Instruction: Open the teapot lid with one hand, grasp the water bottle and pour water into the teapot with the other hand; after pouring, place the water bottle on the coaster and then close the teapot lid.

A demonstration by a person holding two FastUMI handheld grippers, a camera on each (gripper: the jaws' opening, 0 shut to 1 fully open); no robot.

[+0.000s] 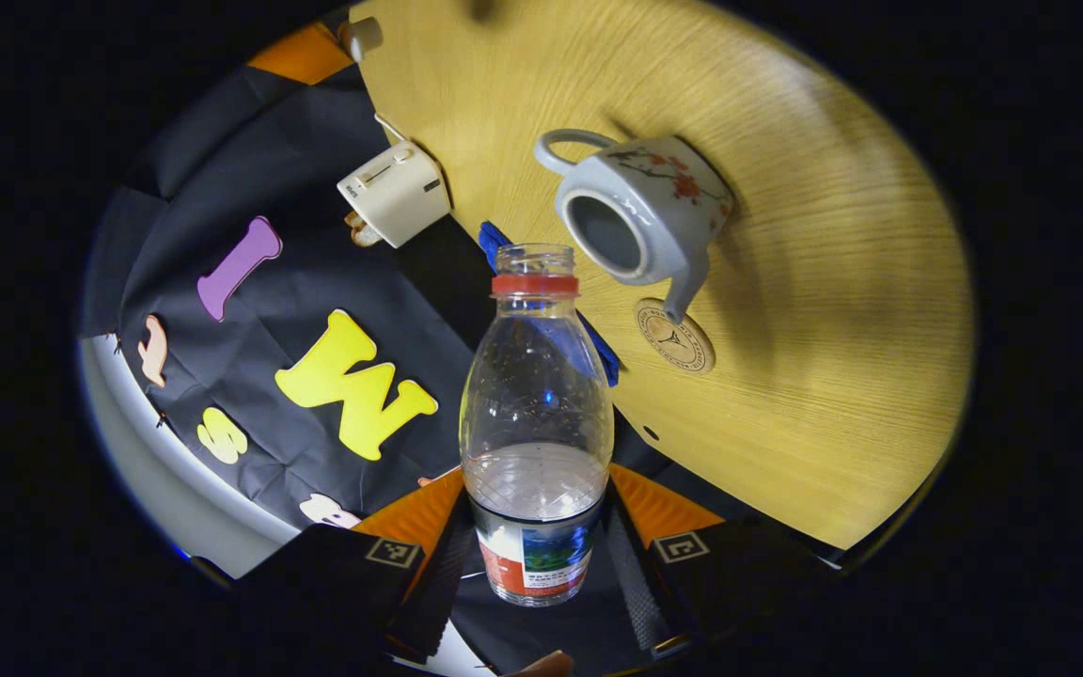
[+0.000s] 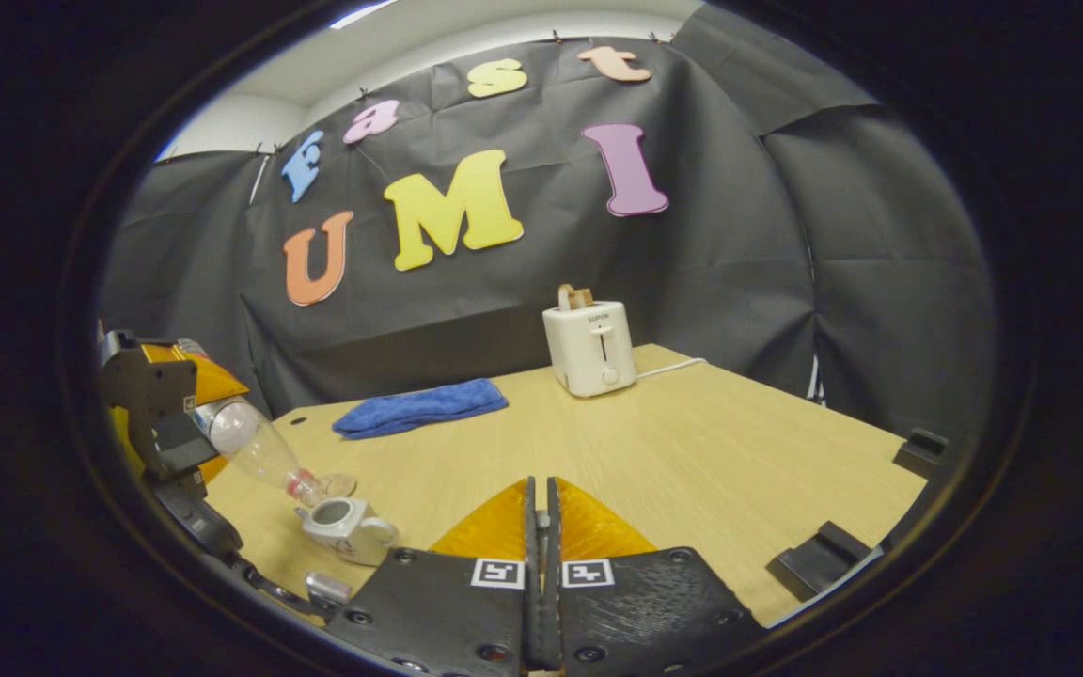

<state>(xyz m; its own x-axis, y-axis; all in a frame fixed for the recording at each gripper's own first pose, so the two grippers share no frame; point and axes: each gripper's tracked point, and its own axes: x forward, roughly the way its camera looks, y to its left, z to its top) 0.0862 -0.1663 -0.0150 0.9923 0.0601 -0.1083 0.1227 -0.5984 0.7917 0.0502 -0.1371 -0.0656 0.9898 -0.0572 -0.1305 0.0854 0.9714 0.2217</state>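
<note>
The left gripper (image 1: 537, 555) clamps the water bottle (image 1: 536, 423) low, at its label; ahead and slightly right stands the open teapot (image 1: 640, 212), with the coaster (image 1: 675, 336) beside its spout. Nearly empty, the thin bottle should feel light but crushable, so the stiffer base suits gripping. The right gripper (image 2: 539, 527) has its fingers pressed together, empty.

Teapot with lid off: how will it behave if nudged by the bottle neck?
The teapot looks like glazed ceramic: probably rigid, chip-prone and slick. Small and open-topped, so likely light enough to slide on the smooth table. Its squat shape suggests sliding rather than tipping.
</note>
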